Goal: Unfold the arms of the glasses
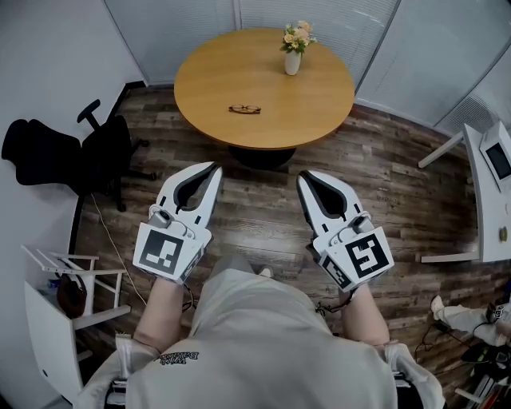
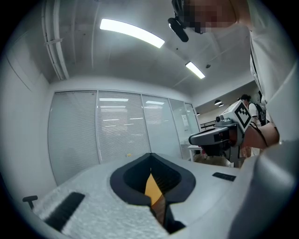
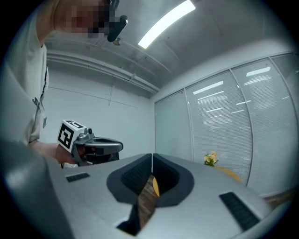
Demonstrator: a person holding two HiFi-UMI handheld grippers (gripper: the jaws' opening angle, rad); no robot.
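Where the beige shirt (image 1: 255,335) fills the bottom of the head view, two forearms are seen reaching forward from it, each with a gripper held level above the wood floor (image 1: 255,228). The left gripper (image 1: 209,169) is closed: in its own view the jaws are seen meeting at the tips, with nothing caught between them and only a sliver of table and floor showing through the gap behind the tips. The right gripper (image 1: 306,177) is closed likewise, its jaws pressed together at the front and nothing held. The two are set side by side, apart from each other, both pointed toward a round table (image 1: 215,76).

To the left a black chair (image 1: 88,156) is placed near the wall, and a white rack (image 1: 68,291) is seen closer in.

The glasses (image 1: 244,109) are laid on the near part of the tabletop, well apart from both grippers; whether their arms are folded cannot be told at this size. Farther back on the table a white vase (image 1: 292,63) is stood upright, with flowers (image 1: 298,36) in it. Beyond, the room is closed by blinds (image 1: 319,20).
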